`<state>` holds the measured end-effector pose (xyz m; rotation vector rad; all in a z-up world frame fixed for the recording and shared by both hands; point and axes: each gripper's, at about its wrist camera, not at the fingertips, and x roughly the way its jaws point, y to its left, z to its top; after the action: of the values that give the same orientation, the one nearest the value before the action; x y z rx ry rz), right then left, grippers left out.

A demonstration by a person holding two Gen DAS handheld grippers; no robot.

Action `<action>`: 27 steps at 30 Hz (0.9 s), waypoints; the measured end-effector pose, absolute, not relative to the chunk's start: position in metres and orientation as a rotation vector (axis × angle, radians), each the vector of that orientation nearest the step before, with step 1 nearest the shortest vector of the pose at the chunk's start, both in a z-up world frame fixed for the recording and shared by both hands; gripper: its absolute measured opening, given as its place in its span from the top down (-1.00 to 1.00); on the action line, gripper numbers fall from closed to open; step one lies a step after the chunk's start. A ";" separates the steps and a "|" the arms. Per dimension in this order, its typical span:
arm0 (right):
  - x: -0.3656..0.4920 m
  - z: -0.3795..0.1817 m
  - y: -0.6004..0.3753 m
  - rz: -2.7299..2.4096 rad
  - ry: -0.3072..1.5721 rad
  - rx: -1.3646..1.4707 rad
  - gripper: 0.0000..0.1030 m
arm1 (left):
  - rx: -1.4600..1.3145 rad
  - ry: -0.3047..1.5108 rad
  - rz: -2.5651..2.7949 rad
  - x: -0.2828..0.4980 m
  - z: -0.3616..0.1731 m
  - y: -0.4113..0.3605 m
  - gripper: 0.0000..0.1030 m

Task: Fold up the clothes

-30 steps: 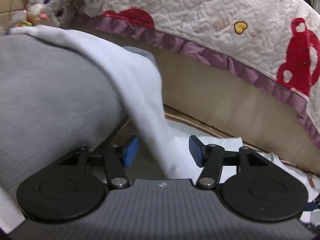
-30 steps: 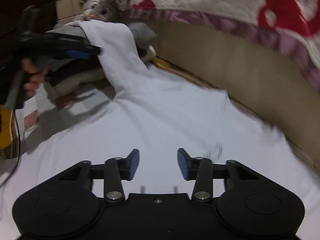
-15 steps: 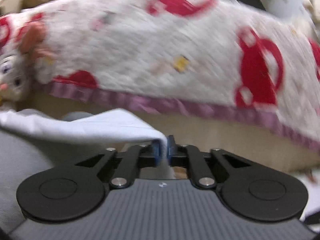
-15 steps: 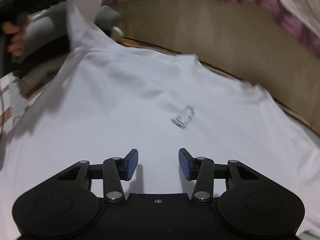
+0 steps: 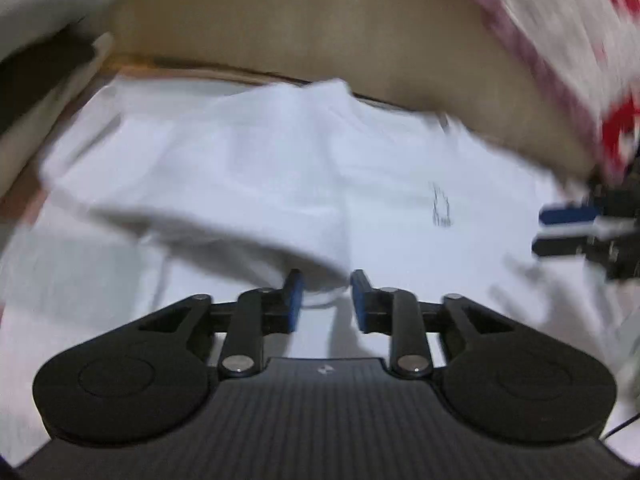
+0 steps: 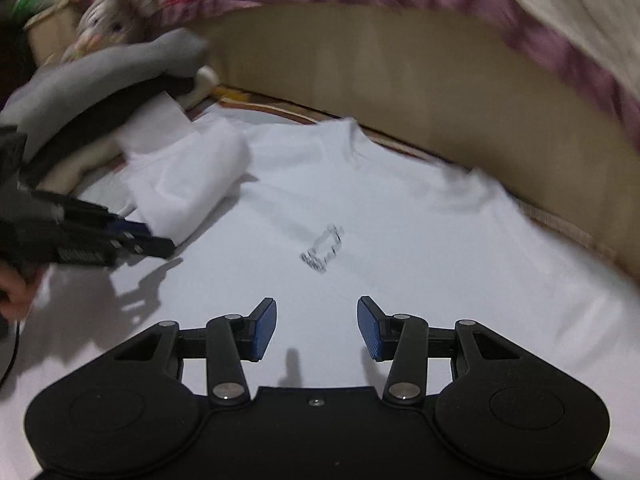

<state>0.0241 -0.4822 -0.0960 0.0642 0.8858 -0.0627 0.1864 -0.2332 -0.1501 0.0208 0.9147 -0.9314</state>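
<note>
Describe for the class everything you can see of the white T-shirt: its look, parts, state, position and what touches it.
The white T-shirt looks like thin, soft cotton, spread front up on a flat surface beside a tan wall. A small grey print marks its chest. The collar points toward the wall. One sleeve is folded in over the body, rumpled. The left gripper hangs at that fold's edge, jaws opening, cloth between them. The right gripper hovers open over the lower body, holding nothing.

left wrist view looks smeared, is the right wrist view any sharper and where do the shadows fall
Left wrist view: heavy motion blur over the white shirt and quilt. Right wrist view: sharper at the shirt's centre print, edges smeared; the left gripper casts a hard shadow on the shirt; fisheye bends the sofa front.
</note>
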 end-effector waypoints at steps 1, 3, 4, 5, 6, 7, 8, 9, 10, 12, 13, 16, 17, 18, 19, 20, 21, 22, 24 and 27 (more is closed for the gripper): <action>0.032 -0.086 -0.479 -0.034 0.913 0.043 0.03 | -0.043 0.925 -0.921 0.191 -0.144 -0.221 0.23; 0.051 -0.061 -0.465 0.028 0.964 -0.006 0.03 | -0.142 0.901 -0.891 0.201 -0.137 -0.199 0.14; 0.060 -0.048 -0.457 0.062 0.988 -0.033 0.03 | -0.183 0.889 -0.870 0.207 -0.135 -0.190 0.13; 0.071 -0.036 -0.446 0.099 1.014 -0.064 0.03 | -0.223 0.877 -0.846 0.214 -0.134 -0.181 0.08; 0.083 -0.026 -0.441 0.133 1.032 -0.107 0.02 | -0.259 0.867 -0.811 0.222 -0.137 -0.175 0.05; 0.096 -0.018 -0.435 0.162 1.049 -0.153 -0.04 | -0.299 0.873 -0.775 0.233 -0.142 -0.171 0.05; 0.106 -0.013 -0.429 0.184 1.069 -0.188 -0.07 | -0.333 0.890 -0.746 0.242 -0.148 -0.166 0.05; 0.116 -0.012 -0.426 0.199 1.093 -0.214 -0.07 | -0.347 0.909 -0.726 0.250 -0.152 -0.163 0.10; 0.124 -0.014 -0.421 0.209 1.119 -0.230 -0.07 | -0.349 0.920 -0.709 0.256 -0.156 -0.162 0.10; 0.133 -0.019 -0.415 0.225 1.155 -0.245 -0.07 | -0.278 0.897 -0.706 0.255 -0.157 -0.168 0.10; 0.133 -0.022 -0.413 0.232 1.165 -0.244 -0.07 | -0.265 0.903 -0.708 0.256 -0.160 -0.171 0.09; 0.121 -0.026 -0.416 0.256 1.134 -0.221 -0.07 | -0.299 0.928 -0.705 0.266 -0.167 -0.177 0.06; 0.116 -0.030 -0.420 0.233 1.115 -0.200 -0.07 | -0.345 0.940 -0.698 0.273 -0.169 -0.178 0.06; 0.111 -0.033 -0.425 0.211 1.095 -0.179 -0.07 | -0.392 0.949 -0.693 0.279 -0.172 -0.179 0.05; 0.106 -0.036 -0.430 0.188 1.075 -0.158 -0.07 | -0.438 0.947 -0.693 0.287 -0.173 -0.180 0.04; 0.100 -0.040 -0.436 0.164 1.047 -0.137 -0.07 | -0.469 0.947 -0.682 0.292 -0.174 -0.182 0.01; 0.092 -0.046 -0.442 0.142 1.015 -0.121 -0.07 | -0.480 0.952 -0.657 0.296 -0.176 -0.184 -0.07; 0.084 -0.051 -0.449 0.118 0.984 -0.105 -0.07 | -0.470 0.951 -0.632 0.298 -0.177 -0.186 -0.08; 0.068 -0.061 -0.463 0.046 0.925 -0.074 -0.07 | -0.432 0.933 -0.617 0.300 -0.181 -0.194 -0.08; 0.049 -0.075 -0.483 -0.025 0.901 0.030 -0.07 | -0.421 0.902 -0.596 0.295 -0.185 -0.197 -0.08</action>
<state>0.0490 -0.4827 -0.0753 0.0295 0.9005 -0.0246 0.2954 -0.1972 -0.1846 -0.4207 0.9020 -0.5959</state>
